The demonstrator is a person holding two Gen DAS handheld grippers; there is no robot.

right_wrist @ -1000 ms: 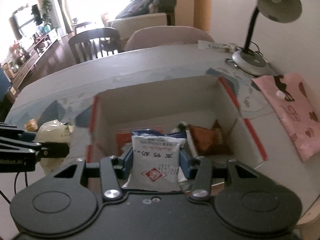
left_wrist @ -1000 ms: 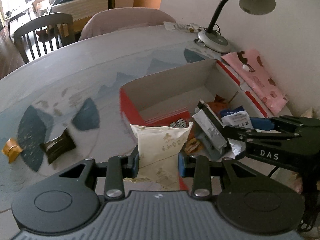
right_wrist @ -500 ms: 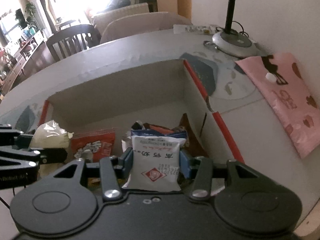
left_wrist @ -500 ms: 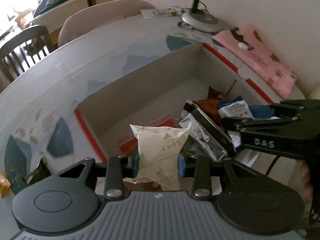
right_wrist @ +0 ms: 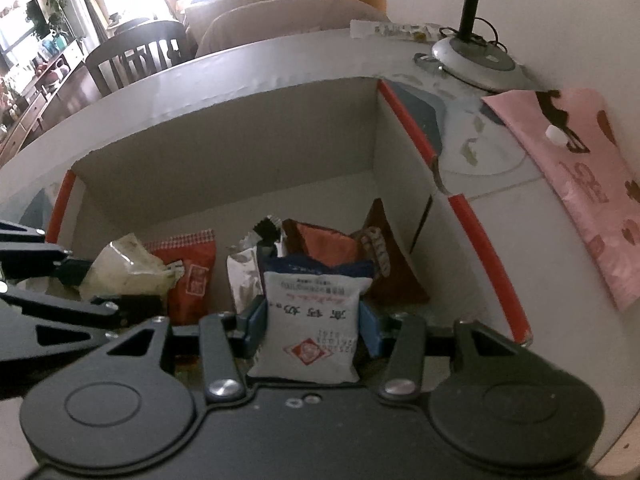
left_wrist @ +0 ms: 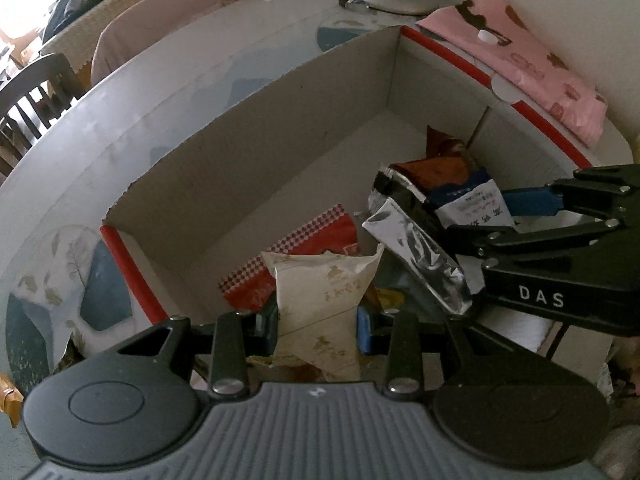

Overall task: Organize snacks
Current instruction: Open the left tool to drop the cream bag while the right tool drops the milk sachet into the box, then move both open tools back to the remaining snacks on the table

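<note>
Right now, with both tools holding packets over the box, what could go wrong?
1. The left tool and right tool are close and may collide.
2. The cream packet or white packet may land on the leaning silver packet and tip it.

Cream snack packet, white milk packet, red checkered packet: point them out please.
Cream snack packet (left_wrist: 320, 300), left wrist view, mid front face.
White milk packet (right_wrist: 310, 320), right wrist view, printed front.
Red checkered packet (left_wrist: 316, 234), left wrist view, upper checkered part.
</note>
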